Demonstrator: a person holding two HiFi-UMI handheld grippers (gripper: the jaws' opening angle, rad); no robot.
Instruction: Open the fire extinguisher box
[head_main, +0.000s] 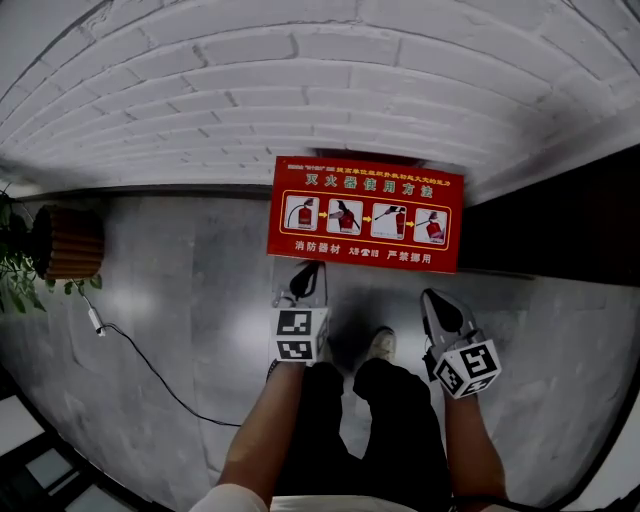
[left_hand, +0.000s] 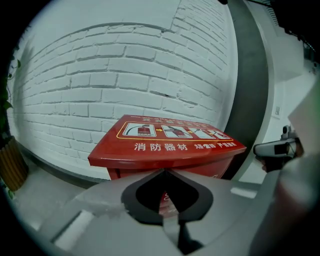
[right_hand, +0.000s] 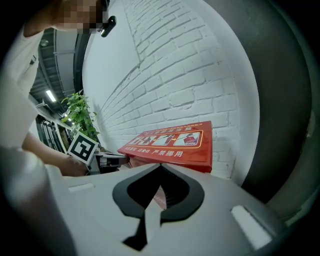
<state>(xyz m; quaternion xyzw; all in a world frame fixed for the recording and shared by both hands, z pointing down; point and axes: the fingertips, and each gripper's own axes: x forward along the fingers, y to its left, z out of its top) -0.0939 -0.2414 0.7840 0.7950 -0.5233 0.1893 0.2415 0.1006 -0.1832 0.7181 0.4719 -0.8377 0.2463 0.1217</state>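
Note:
The red fire extinguisher box (head_main: 365, 213) stands against the white brick wall with its lid down; the lid carries pictograms and white print. My left gripper (head_main: 308, 270) hovers just in front of the box's near left corner, jaws closed with nothing between them. My right gripper (head_main: 432, 300) hangs a little nearer to me, below the near right corner, also shut and empty. In the left gripper view the box (left_hand: 167, 145) fills the space beyond the closed jaw tips (left_hand: 162, 172). The right gripper view shows the box (right_hand: 172, 142) just past its closed tips (right_hand: 160, 166).
A potted plant in a slatted wooden pot (head_main: 65, 243) stands at the left by the wall. A thin cable (head_main: 150, 370) trails across the grey floor. A dark wall panel (head_main: 560, 230) lies right of the box. The person's legs and shoes (head_main: 380, 345) are between the grippers.

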